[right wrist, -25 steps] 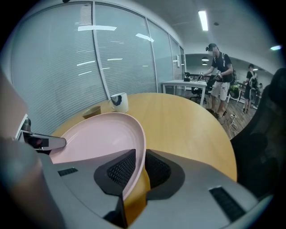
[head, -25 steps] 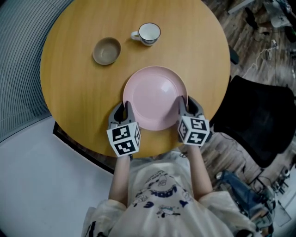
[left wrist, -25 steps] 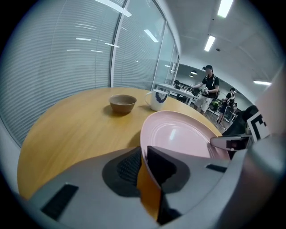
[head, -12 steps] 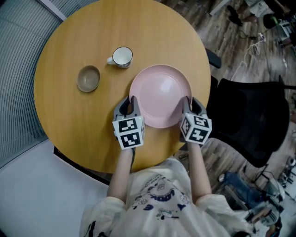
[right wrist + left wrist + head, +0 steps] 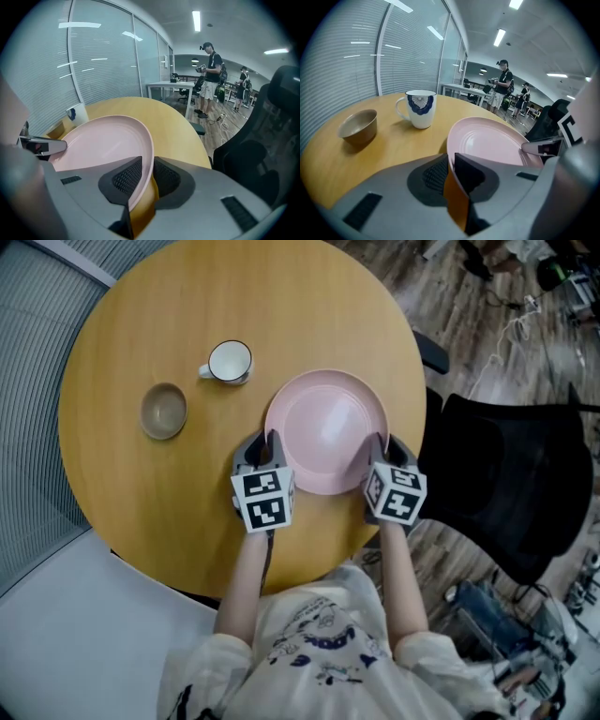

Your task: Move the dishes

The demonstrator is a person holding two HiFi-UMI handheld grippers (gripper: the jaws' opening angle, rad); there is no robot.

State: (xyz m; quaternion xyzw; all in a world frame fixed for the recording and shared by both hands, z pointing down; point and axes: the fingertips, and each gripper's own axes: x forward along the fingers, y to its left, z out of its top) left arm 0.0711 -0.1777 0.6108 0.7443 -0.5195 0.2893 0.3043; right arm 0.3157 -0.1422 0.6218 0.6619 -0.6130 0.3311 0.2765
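Note:
A large pink plate (image 5: 326, 427) (image 5: 492, 143) (image 5: 101, 143) hangs just above the round wooden table (image 5: 159, 493), carried from both sides. My left gripper (image 5: 267, 448) (image 5: 451, 176) is shut on the plate's left rim. My right gripper (image 5: 382, 448) (image 5: 149, 176) is shut on its right rim. A white mug (image 5: 228, 362) (image 5: 421, 108) with a blue pattern stands left of the plate. A small brown bowl (image 5: 164, 411) (image 5: 358, 125) sits further left.
A black chair (image 5: 511, 474) (image 5: 262, 154) stands beside the table on the right. The table's right edge (image 5: 422, 381) is close to the plate. A glass wall with blinds (image 5: 393, 51) runs behind the table. People (image 5: 501, 86) stand far off in the room.
Both grippers have carried the pink plate to the right across the table, away from the mug and the bowl. Their grip on its rim is unchanged.

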